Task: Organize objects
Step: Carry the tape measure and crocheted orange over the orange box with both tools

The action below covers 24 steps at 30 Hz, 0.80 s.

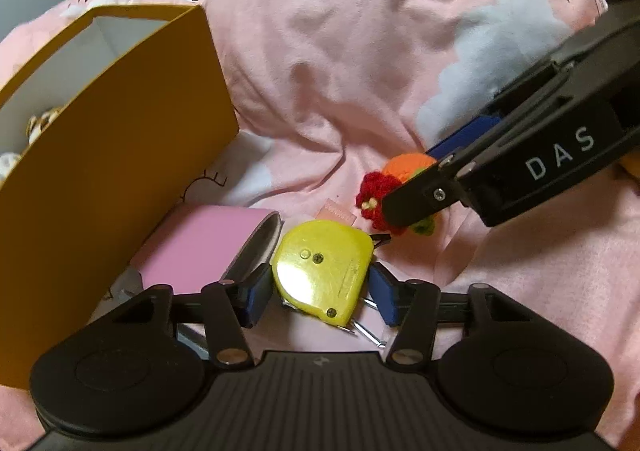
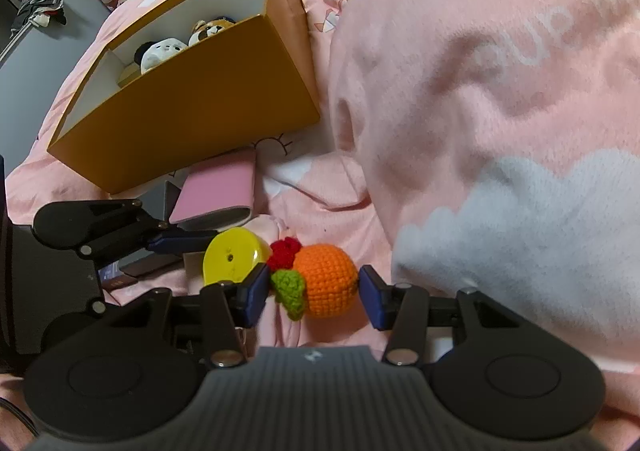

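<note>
My left wrist view low, facing the yellow tape measure [image 1: 322, 271] close up, my right wrist view beside it, both sharing the box [image 2: 192, 111]

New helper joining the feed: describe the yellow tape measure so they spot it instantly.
Find the big mustard-yellow box on the pink bedding. In front of it lies a pink case; beside that, between the left tongs, sits the tape measure. It is the only hard, glossy yellow thing, unlike the crocheted orange toy.

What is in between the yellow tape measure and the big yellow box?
A pink case lies between the tape measure and the box. Both wrist views show it, close beside the tape measure and near the foot of the box.
</note>
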Each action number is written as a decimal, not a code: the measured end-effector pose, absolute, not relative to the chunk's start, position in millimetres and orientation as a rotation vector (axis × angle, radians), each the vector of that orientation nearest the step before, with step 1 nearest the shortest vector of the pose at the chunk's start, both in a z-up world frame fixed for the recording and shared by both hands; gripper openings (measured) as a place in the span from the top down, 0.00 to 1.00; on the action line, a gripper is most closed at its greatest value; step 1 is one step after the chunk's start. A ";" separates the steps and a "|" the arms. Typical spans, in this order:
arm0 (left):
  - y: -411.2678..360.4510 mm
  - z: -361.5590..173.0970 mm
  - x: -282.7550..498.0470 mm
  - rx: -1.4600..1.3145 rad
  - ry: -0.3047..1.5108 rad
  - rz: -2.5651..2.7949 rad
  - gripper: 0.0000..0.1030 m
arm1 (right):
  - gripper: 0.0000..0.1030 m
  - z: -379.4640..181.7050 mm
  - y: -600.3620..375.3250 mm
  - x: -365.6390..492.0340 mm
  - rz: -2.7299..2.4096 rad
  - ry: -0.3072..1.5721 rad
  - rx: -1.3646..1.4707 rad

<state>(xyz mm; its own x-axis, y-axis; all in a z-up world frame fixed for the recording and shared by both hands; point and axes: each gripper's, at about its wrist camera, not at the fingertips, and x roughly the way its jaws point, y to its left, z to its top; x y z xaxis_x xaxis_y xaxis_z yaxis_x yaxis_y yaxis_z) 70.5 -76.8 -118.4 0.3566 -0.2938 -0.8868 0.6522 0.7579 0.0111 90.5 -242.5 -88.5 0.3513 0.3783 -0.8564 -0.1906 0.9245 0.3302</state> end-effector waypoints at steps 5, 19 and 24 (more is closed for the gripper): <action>-72.8 -114.7 67.7 0.355 1.027 -0.610 0.43 | 0.50 -87.9 -241.5 89.5 0.374 1.149 0.185; -21.2 -43.1 73.3 0.052 0.878 -0.471 0.43 | 0.51 -30.3 -220.2 105.0 0.510 0.956 0.025; -3.3 -9.3 91.2 0.014 0.833 -0.413 0.43 | 0.51 3.5 -198.8 124.5 0.575 0.847 -0.098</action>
